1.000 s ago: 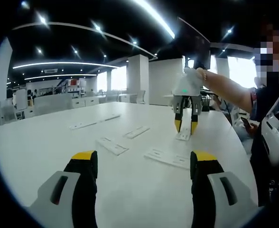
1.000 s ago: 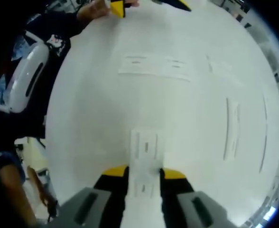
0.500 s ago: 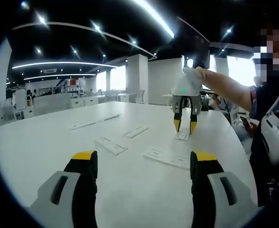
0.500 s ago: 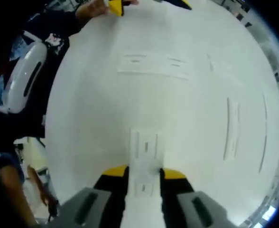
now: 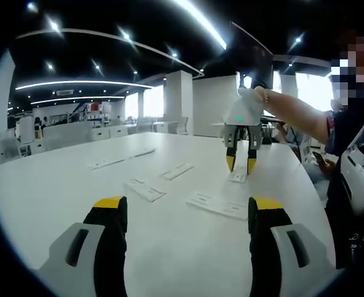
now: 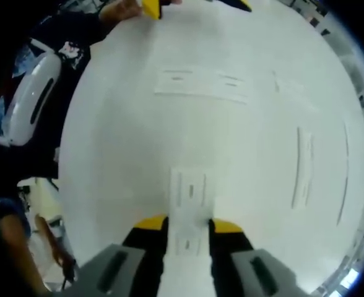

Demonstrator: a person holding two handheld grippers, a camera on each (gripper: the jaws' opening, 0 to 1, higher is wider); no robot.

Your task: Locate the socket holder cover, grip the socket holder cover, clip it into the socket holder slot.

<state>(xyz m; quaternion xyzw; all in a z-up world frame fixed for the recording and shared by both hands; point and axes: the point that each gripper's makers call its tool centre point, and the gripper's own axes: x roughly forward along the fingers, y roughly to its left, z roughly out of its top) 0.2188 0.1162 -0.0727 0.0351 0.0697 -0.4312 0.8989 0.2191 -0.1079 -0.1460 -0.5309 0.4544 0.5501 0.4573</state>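
Observation:
My right gripper (image 6: 188, 226) is shut on a small white socket holder cover (image 6: 190, 197), whose slotted end sticks out ahead of the yellow tips. In the left gripper view that right gripper (image 5: 241, 164) points down at the table, held by a hand, with the cover (image 5: 238, 176) at its tips, at or just above the tabletop. A long white socket holder (image 6: 202, 85) lies flat farther out on the table, and the same holder (image 5: 216, 206) lies between the two grippers. My left gripper (image 5: 188, 207) hovers open over the near table with nothing between its fingers.
Several more white strips lie on the white table (image 5: 58, 198): one strip (image 5: 146, 189) left of the holder, another strip (image 5: 179, 171) behind it, and a long strip (image 6: 304, 167) on the right. A person (image 5: 349, 154) stands at the table's right edge. Chairs and pillars stand far behind.
In the left gripper view the right gripper and the cover have risen very slightly. The left gripper has stayed still and open.

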